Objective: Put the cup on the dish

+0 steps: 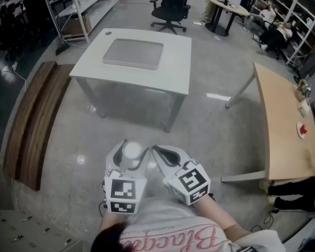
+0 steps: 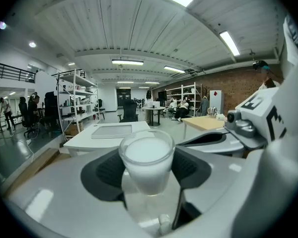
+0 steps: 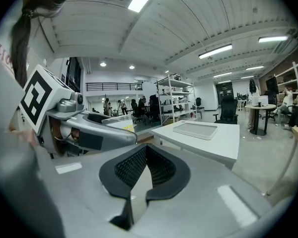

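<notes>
A clear cup (image 1: 132, 152) with a white inside sits upright between the jaws of my left gripper (image 1: 134, 147), which is shut on it. In the left gripper view the cup (image 2: 147, 162) fills the gap between the dark pads. My right gripper (image 1: 156, 149) hangs just to the right of it, shut with nothing in it, and its pads (image 3: 159, 170) meet at the tip. Both are held close to the person's body, above the floor. The dish, a flat grey tray (image 1: 133, 54), lies on a white table (image 1: 173, 72) some way ahead and also shows as the tray (image 2: 111, 130) (image 3: 194, 130) in both gripper views.
A wooden bench (image 1: 34, 119) runs along the left. A light wooden table (image 1: 283, 125) with small items stands at the right. Behind the white table are an office chair (image 1: 170, 7) and metal shelves (image 1: 79, 4). Open floor lies between me and the white table.
</notes>
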The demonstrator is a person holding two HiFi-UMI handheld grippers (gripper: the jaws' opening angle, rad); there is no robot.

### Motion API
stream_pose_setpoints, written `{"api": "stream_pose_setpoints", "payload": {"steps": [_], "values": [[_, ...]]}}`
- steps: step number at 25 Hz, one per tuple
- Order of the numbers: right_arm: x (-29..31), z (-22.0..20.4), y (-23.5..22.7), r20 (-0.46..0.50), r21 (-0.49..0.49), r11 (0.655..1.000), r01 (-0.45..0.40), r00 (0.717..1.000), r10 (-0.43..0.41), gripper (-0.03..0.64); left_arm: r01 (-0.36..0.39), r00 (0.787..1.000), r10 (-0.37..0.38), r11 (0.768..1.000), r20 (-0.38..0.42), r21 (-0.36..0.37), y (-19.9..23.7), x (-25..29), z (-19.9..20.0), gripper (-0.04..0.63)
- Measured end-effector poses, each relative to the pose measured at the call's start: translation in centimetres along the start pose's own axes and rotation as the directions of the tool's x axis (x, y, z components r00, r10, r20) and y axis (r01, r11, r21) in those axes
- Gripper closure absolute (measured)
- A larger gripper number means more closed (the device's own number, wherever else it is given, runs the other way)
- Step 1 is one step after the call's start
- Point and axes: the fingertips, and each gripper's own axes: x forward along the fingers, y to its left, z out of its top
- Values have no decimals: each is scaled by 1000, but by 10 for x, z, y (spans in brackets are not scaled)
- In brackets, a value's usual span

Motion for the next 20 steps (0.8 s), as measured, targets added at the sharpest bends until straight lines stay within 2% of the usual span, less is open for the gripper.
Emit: {"api": "stream_pose_setpoints", "payload": {"steps": [7,13,20], "values": [[32,16,-39,-3,12,999,-39,999,39,615,-14,1000,15,1000,-6,9,21,46,23,325],[52,40,-77,10,23,997,-69,998,69,615,-33,999,33,998,1,-44,36,84,46,325],[73,58,-110,16,6,996,-84,996,84,615,-62,998,62,997,5,-40,50,112,62,325]]}}
